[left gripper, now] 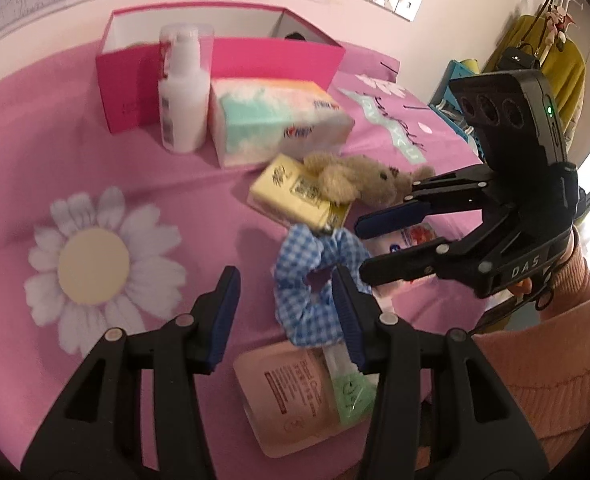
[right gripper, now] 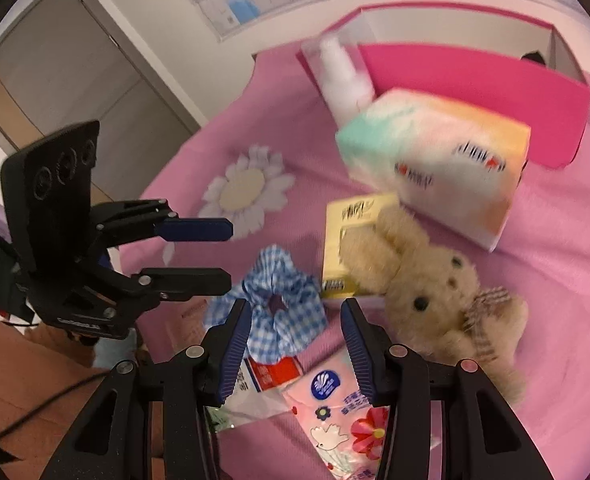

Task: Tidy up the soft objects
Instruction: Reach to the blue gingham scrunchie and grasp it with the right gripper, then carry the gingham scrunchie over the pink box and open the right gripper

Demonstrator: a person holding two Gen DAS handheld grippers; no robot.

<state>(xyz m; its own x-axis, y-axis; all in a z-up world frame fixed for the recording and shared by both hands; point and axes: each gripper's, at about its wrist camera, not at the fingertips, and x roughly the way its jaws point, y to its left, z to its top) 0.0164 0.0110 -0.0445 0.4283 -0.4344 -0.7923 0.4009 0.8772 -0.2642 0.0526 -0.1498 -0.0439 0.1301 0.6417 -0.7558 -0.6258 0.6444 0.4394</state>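
Just beyond both grippers' fingers (right gripper: 237, 332), blue gingham scrunchie (right gripper: 279, 308), untouched.

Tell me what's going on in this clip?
A person holds a gripper in each hand over a pink tablecloth strewn with soft items. Left gripper and right gripper are both open and empty, hovering near the blue checked scrunchie. The plush bear lies across a yellow tissue pack; the pink box waits behind.

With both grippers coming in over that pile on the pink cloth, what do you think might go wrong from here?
1. The left gripper and right gripper both hover open near the blue scrunchie; they may collide.
2. The bear lies partly on the yellow tissue pack; lifting either may drag the other.
3. The white bottle stands upright beside the big tissue pack; a nudge might topple it.
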